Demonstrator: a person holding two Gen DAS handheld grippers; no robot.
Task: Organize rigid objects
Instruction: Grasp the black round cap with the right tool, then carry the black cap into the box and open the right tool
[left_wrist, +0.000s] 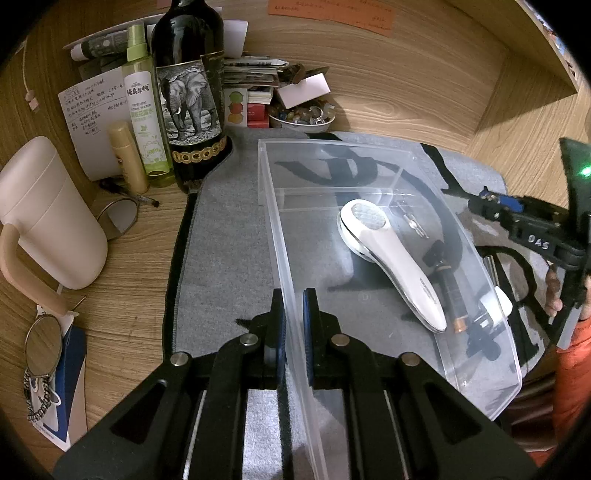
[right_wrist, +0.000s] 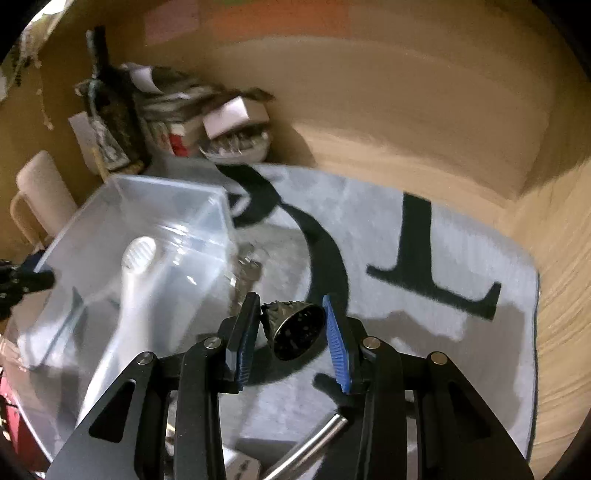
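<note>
Left gripper clamps the clear bin wall; right gripper grips, seemingly, a dark cone (blurred).

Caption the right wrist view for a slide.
Right gripper grips a dark cone-shaped object above the grey mat, beside the clear bin.

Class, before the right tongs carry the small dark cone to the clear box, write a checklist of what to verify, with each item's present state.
1. Left tongs clamp the wall of the clear box: ok.
2. Dark cone sits between the right tongs, pads on both sides: ok.
3. Cone lifted clear of the grey mat: cannot tell, the picture is blurred.
4. Free floor in the box beside the white shaver: ok.
5. Metal rod clear of the path: cannot tell.
</note>
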